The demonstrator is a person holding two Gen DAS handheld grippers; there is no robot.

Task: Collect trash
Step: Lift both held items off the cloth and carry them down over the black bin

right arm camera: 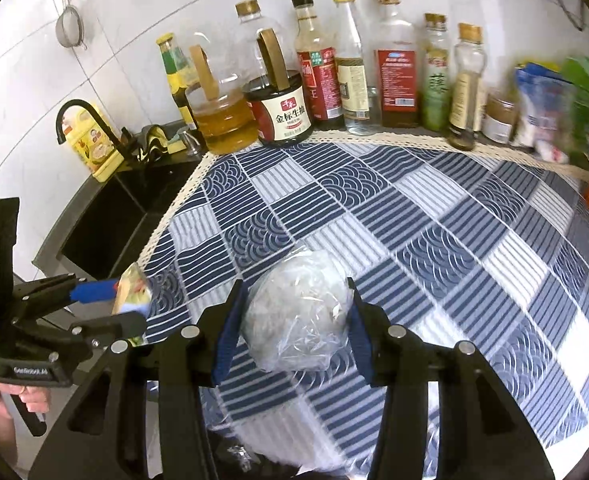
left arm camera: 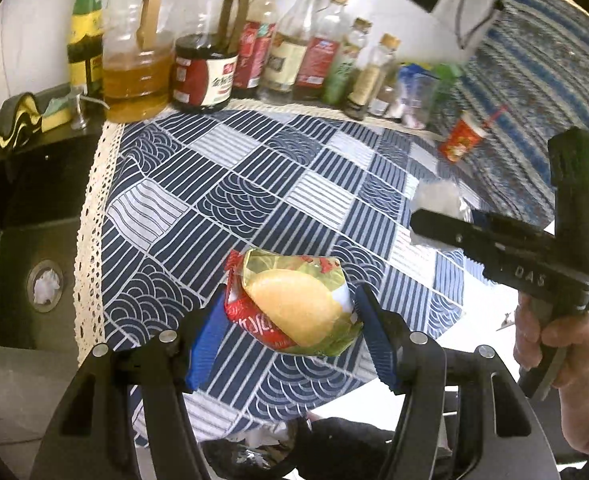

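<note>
A crumpled snack packet, red and green with a yellow chip printed on it, hangs above the checked tablecloth; my left gripper is shut on it, blue pads pressing both sides. My right gripper is shut on a ball of clear crumpled plastic wrap, also lifted off the cloth. Each gripper shows in the other's view: the right gripper with the wrap at the right, the left gripper with the packet at the left. A red paper cup with a straw lies on the cloth at the far right.
A row of oil and sauce bottles lines the back wall. A black sink with a black faucet lies to the left. Below the table's front edge a dark bin bag holds crumpled white paper. Bags stand at the back right.
</note>
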